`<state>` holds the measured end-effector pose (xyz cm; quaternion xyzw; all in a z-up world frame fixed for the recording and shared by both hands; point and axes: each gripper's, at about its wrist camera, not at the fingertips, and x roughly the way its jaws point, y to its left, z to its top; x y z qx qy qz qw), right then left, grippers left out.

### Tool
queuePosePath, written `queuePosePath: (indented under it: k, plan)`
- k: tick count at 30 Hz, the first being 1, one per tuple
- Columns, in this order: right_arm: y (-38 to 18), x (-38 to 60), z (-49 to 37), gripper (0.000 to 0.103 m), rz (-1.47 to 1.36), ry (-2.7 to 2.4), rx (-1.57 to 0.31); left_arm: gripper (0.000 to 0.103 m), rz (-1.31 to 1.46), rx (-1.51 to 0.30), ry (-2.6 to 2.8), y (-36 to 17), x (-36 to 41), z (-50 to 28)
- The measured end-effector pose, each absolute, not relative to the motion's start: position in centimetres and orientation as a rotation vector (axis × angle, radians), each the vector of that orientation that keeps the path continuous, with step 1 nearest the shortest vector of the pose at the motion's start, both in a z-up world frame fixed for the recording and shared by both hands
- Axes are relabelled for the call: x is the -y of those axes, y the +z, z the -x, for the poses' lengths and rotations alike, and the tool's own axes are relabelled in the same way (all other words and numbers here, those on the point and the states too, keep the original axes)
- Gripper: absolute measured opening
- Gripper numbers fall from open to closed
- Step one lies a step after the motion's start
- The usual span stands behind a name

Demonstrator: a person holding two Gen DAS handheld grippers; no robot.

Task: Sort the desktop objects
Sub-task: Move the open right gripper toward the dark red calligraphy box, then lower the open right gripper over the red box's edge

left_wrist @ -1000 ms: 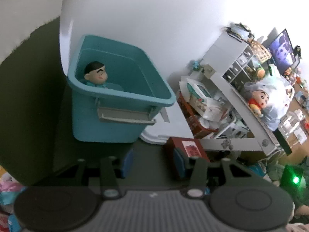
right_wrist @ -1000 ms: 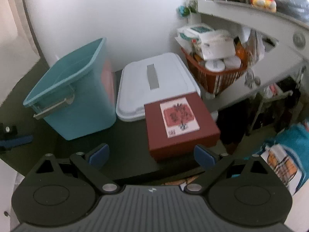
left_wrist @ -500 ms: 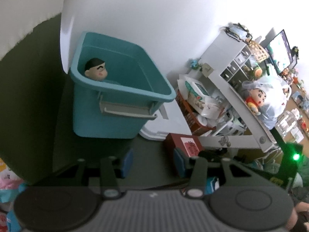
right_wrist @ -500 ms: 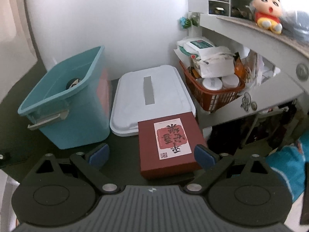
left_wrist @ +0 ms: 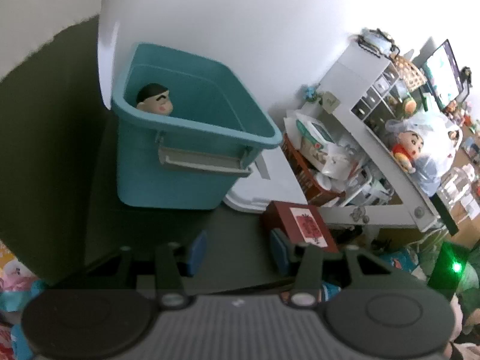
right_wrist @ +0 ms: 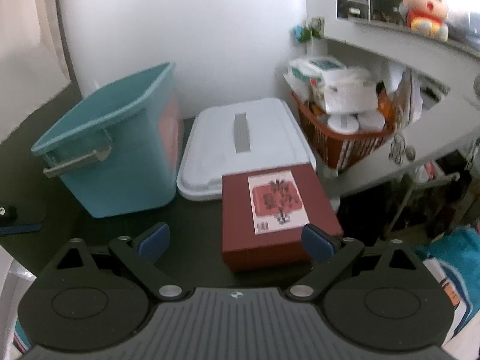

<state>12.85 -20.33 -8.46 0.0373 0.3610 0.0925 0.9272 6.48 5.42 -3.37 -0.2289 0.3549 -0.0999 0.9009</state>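
Tongs gape wide and carry nothing, right gripper (right_wrist: 237, 238) just short of one red box (right_wrist: 277, 214) on the dark desk, left gripper (left_wrist: 238, 247) facing one teal bin (left_wrist: 192, 138) with one doll (left_wrist: 154, 100) inside (sorted, I'd judge), one white lid (right_wrist: 246, 141) lying beyond.

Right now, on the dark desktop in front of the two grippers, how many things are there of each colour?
Teal: 1, the bin, a doll head showing inside.
White: 1, the lid.
Dark red: 1, the box.
Total: 3 on the desktop.
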Motion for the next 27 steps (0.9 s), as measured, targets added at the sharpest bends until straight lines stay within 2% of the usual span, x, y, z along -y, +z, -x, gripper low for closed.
queuePosePath:
  k: [14,27]
  plan:
    - [-10.3,21.2,-15.2,0.097,-0.084,0.151,-0.773,0.051,0.461,-0.811,-0.223,-6.2,-4.0,-8.9]
    - [-10.5,22.0,-18.0,0.097,-0.042,0.026,-0.714,0.051,0.468,-0.829,-0.216,-6.9,-4.3,-8.8]
